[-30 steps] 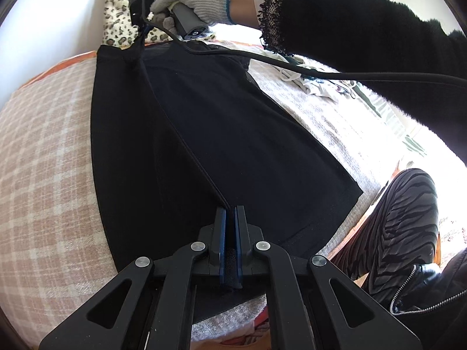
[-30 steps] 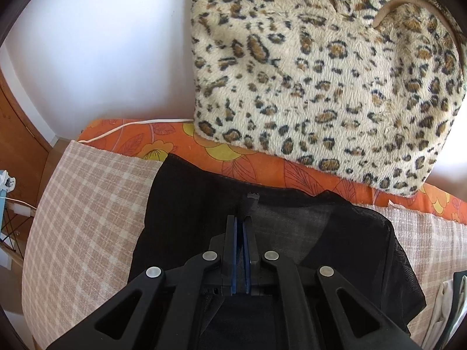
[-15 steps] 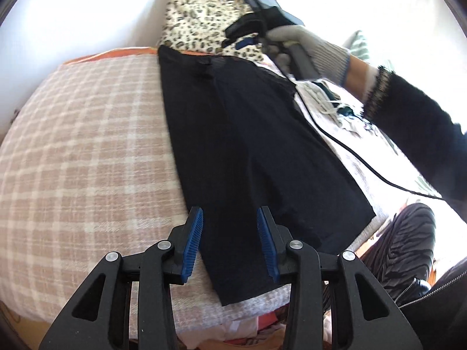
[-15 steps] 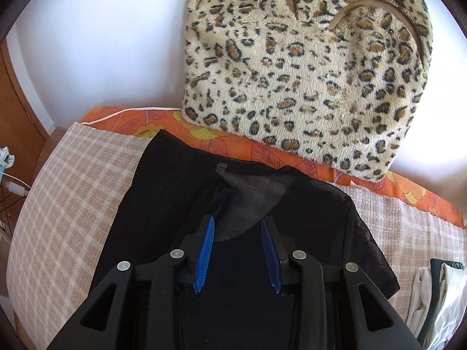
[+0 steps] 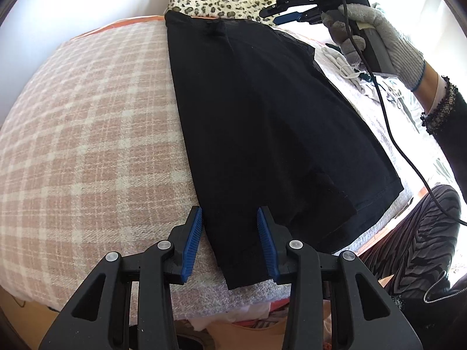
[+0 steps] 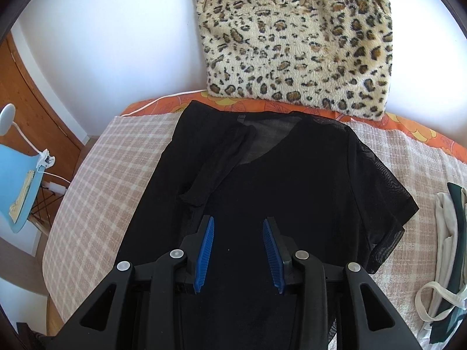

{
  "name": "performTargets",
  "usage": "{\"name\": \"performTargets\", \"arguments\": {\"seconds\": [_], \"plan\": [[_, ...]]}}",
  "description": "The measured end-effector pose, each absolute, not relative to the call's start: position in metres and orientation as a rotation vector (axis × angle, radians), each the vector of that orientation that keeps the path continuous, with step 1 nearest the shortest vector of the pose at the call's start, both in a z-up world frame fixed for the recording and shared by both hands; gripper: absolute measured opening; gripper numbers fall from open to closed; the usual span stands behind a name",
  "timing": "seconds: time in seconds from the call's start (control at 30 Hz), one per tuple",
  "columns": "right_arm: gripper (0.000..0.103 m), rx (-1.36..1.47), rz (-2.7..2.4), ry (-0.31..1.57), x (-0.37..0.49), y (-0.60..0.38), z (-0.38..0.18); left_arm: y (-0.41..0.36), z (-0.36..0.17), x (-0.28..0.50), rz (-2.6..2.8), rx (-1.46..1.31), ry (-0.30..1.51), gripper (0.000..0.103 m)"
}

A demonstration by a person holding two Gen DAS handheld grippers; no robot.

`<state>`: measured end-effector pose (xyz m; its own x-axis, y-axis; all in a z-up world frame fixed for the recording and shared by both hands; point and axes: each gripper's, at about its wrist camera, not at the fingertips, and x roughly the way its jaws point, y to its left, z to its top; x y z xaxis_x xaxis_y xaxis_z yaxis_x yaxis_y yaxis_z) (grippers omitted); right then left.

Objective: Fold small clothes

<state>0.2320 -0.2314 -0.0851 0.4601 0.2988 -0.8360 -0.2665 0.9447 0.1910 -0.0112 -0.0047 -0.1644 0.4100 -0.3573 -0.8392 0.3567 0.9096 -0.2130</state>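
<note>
A black top [image 5: 262, 116] lies flat on the pink plaid blanket [image 5: 87, 131], collar at the far end. Its left side and sleeve [image 6: 216, 169] are folded inward over the body [image 6: 292, 175]. My left gripper [image 5: 229, 214] hovers open over the near left corner of the hem, its pads clear of the cloth. My right gripper [image 6: 238, 224] hangs over the middle of the top, jaws opening with nothing pressed between them. In the left wrist view a gloved hand [image 5: 379, 35] holds the right gripper [image 5: 292, 14] past the far right shoulder of the top.
A leopard-print cushion [image 6: 292, 43] leans on the wall behind the collar. White and green clothes [image 6: 449, 248] lie in a pile to the right. A cable [image 5: 388, 122] trails over the right side. The person's striped leg [image 5: 414, 233] stands by the near right edge; a blue chair [image 6: 14, 180] stands left.
Both grippers went from shut on the black fabric to open and let it go. The right gripper drew back from the collar toward the top's middle; the left shifted to the hem's left corner.
</note>
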Motion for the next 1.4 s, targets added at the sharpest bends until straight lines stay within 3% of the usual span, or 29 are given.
{"name": "performTargets", "arguments": {"seconds": [0.27,0.57,0.63,0.67,0.73,0.87,0.9,0.93,0.97,1.03,1.1,1.17,1.4], "plan": [[0.038,-0.001,0.445,1.037,0.26,-0.173,-0.079,-0.005,-0.167,-0.014,-0.436,0.021,1.032,0.009],[0.038,-0.037,0.421,1.134,0.339,-0.084,-0.114,0.006,-0.166,-0.017,-0.458,-0.023,1.031,0.005],[0.039,-0.071,0.395,1.144,0.349,-0.072,-0.122,0.006,-0.16,-0.02,-0.445,-0.022,1.018,0.012],[0.041,-0.07,0.389,1.147,0.353,-0.069,-0.126,0.004,-0.156,-0.022,-0.447,-0.022,1.004,0.024],[0.045,-0.072,0.368,1.149,0.361,-0.066,-0.129,-0.003,-0.15,-0.028,-0.463,0.015,0.961,0.037],[0.046,-0.118,0.35,1.157,0.37,-0.06,-0.136,-0.021,-0.161,-0.025,-0.445,0.13,0.984,0.038],[0.045,-0.127,0.352,1.16,0.371,-0.058,-0.137,-0.022,-0.167,-0.023,-0.446,0.131,1.008,0.037],[0.044,-0.138,0.348,1.165,0.373,-0.057,-0.14,-0.021,-0.166,-0.026,-0.45,0.136,0.976,0.031],[0.042,-0.148,0.339,1.169,0.374,-0.057,-0.142,-0.022,-0.166,-0.026,-0.457,0.153,0.97,0.017],[0.036,-0.155,0.327,1.18,0.377,-0.057,-0.146,-0.02,-0.165,-0.026,-0.473,0.148,0.962,0.007],[0.013,-0.16,0.32,1.188,0.378,-0.057,-0.151,-0.011,-0.164,-0.024,-0.473,0.099,0.973,0.005],[0.002,-0.155,0.323,1.185,0.378,-0.056,-0.152,0.001,-0.163,-0.022,-0.456,0.06,0.98,0.003],[0.001,-0.09,0.36,1.127,0.385,-0.048,-0.139,0.025,-0.162,-0.028,-0.42,0.008,0.986,0.003]]}}
